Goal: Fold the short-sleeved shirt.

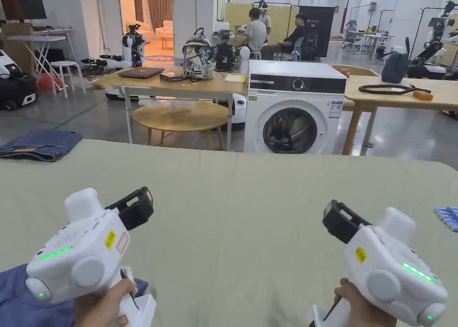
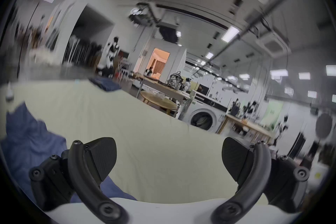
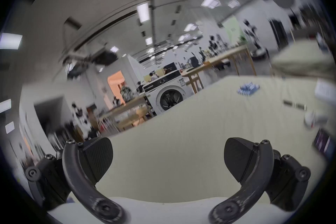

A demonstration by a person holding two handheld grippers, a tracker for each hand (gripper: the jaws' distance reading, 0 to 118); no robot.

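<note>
A blue shirt [image 1: 18, 303] lies crumpled at the near left corner of the pale green table [image 1: 232, 216], partly hidden by my left hand. In the left gripper view the blue shirt [image 2: 31, 138] spreads at the left, beside and under the left jaw. My left gripper [image 1: 134, 207] is held above the table just right of the shirt, and in its own view the left gripper [image 2: 169, 157] stands open with nothing between the jaws. My right gripper [image 1: 340, 220] hovers over bare cloth at the near right; the right gripper [image 3: 168, 155] is open and holds nothing.
Folded jeans [image 1: 40, 144] lie at the table's far left edge. A blue packet [image 1: 447, 217] rests at the right edge. Behind the table stand a washing machine [image 1: 293, 111], wooden tables [image 1: 179, 86] and two seated people [image 1: 273, 30].
</note>
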